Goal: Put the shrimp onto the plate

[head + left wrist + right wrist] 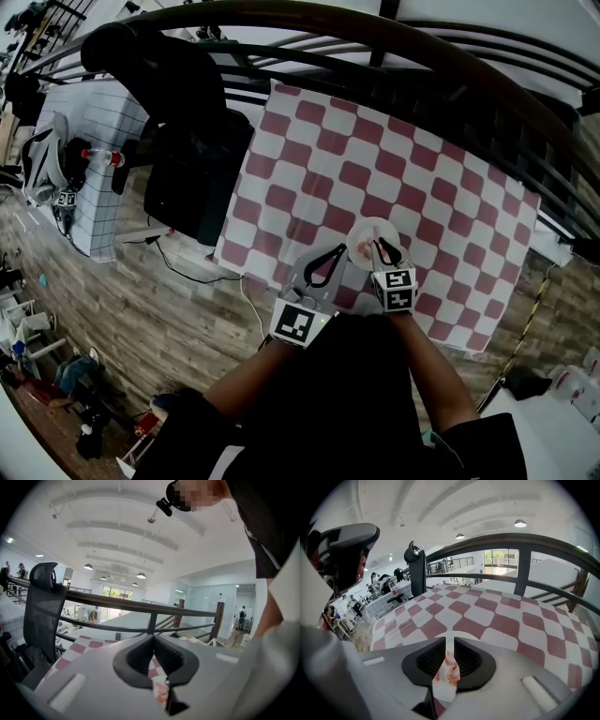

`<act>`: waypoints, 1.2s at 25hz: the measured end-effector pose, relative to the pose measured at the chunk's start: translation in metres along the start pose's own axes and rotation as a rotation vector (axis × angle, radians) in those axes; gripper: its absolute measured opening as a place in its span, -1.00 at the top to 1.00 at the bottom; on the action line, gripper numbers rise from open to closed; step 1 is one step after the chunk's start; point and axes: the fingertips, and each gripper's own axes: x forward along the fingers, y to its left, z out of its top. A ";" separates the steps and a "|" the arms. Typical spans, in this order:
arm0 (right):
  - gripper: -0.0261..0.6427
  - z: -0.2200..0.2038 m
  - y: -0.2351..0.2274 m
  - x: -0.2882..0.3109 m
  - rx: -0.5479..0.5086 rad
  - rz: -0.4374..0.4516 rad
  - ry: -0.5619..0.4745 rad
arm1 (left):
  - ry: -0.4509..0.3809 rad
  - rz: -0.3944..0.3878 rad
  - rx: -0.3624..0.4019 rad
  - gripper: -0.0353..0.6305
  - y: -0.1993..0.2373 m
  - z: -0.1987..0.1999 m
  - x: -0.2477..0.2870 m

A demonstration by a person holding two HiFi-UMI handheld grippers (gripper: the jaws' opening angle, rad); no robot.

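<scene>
Above the plate (361, 234), a pale shrimp (446, 671) streaked orange-red is clamped between the fingers of the right gripper (446, 644); the left gripper (153, 639) is held with fingers closed.

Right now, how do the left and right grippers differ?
The right gripper is shut on the shrimp; the left gripper has its tips together, with only a pale pink-flecked bit low in its gap, which I cannot identify. The right gripper hangs over the plate; the left gripper sits beside the plate, over the cloth. Both point away from the person.
</scene>
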 end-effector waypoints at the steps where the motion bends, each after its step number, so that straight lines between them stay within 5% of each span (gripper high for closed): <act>1: 0.76 0.002 0.001 -0.004 0.006 -0.007 -0.008 | -0.005 -0.005 0.003 0.87 -0.002 0.001 -0.002; 14: 0.93 0.039 0.034 -0.097 0.116 -0.098 -0.222 | -0.081 -0.071 -0.012 0.87 -0.014 0.027 -0.058; 25: 0.93 0.113 0.080 -0.178 0.100 -0.137 -0.467 | -0.111 -0.086 -0.064 0.87 -0.014 0.032 -0.109; 30: 0.93 0.143 0.102 -0.217 0.067 -0.143 -0.563 | -0.185 -0.120 -0.096 0.87 -0.020 0.068 -0.118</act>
